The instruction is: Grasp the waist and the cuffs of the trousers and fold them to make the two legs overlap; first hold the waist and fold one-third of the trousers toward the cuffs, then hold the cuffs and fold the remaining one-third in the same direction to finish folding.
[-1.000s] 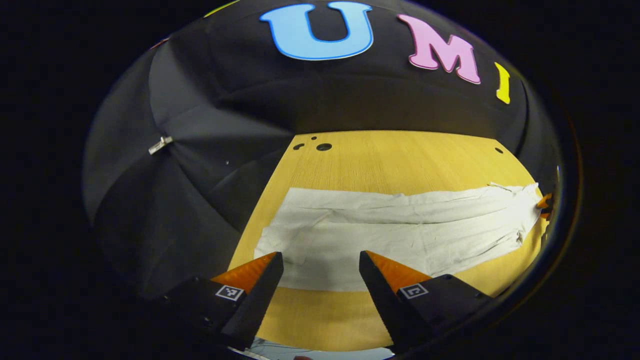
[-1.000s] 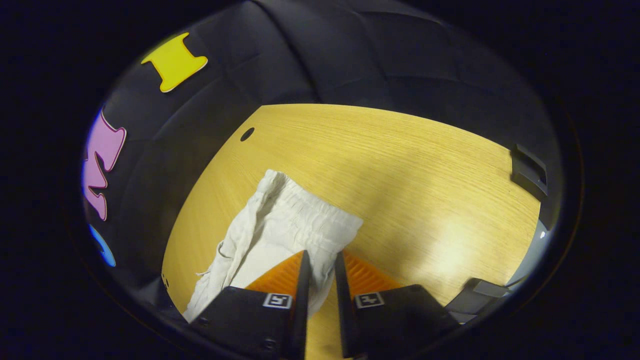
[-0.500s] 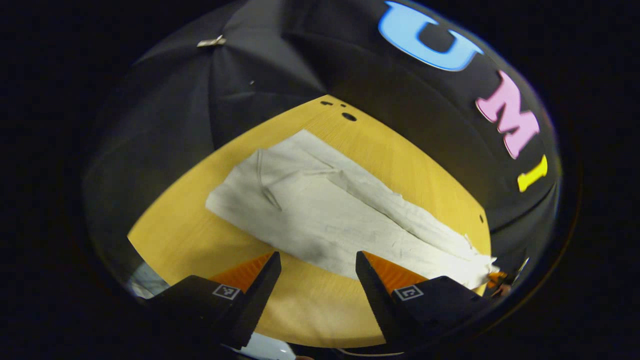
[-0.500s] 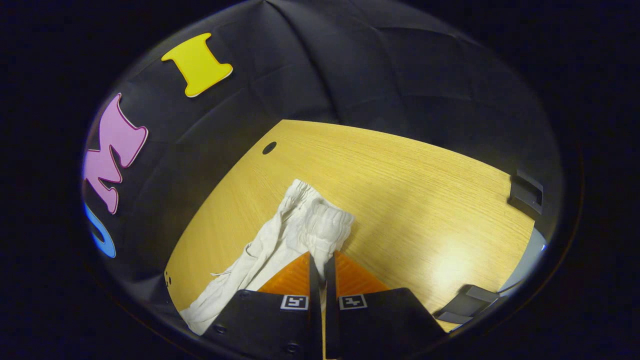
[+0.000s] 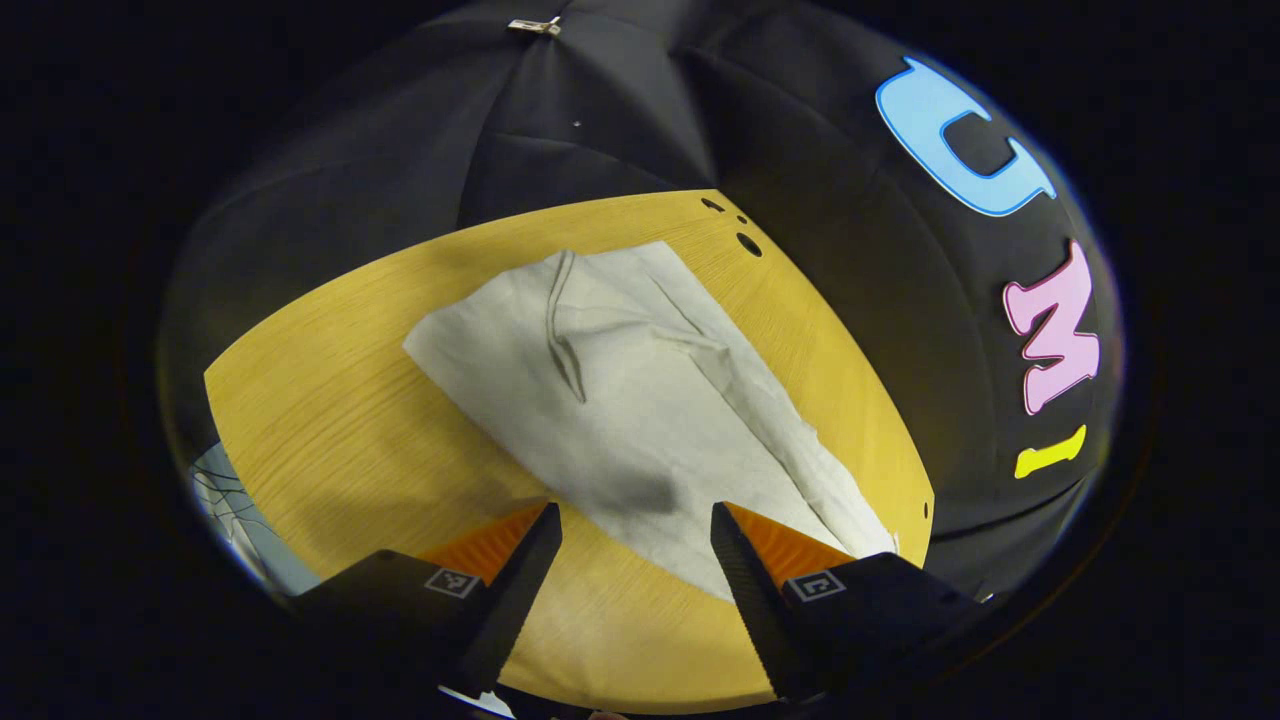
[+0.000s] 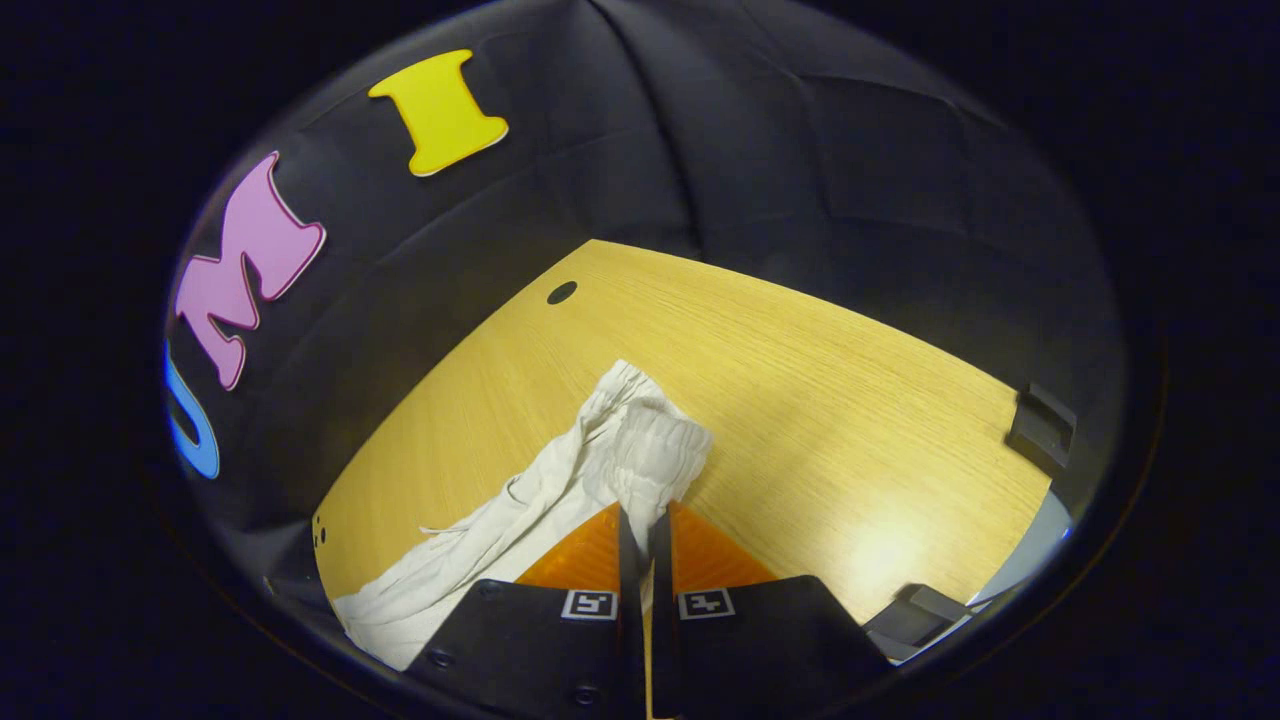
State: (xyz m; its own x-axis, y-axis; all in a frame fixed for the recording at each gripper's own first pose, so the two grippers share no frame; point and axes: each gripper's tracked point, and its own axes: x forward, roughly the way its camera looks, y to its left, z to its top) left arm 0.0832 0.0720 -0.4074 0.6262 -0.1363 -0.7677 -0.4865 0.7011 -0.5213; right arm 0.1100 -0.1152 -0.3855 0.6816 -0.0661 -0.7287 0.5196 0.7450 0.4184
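White trousers (image 5: 640, 400) lie flat on the wooden table (image 5: 350, 420), legs overlapped, running from the far cuff end (image 5: 500, 310) down to the lower right. My left gripper (image 5: 635, 515) is open just above the table, and the trousers' near edge lies between its fingers. In the right gripper view, the elastic waist (image 6: 655, 450) is bunched up, and my right gripper (image 6: 640, 525) is shut on it. From there the cloth (image 6: 470, 570) trails away to the lower left.
Small round holes (image 5: 748, 243) mark the table's far corner, and another hole (image 6: 562, 292) sits near the back edge. Two black brackets (image 6: 1040, 430) (image 6: 915, 612) sit on the table's right edge. Black cloth walls close in the table's far sides.
My right gripper has shut on the waist and drawn it up into a bunch. My left gripper stayed open and swung round, so the trousers now run diagonally away from it.
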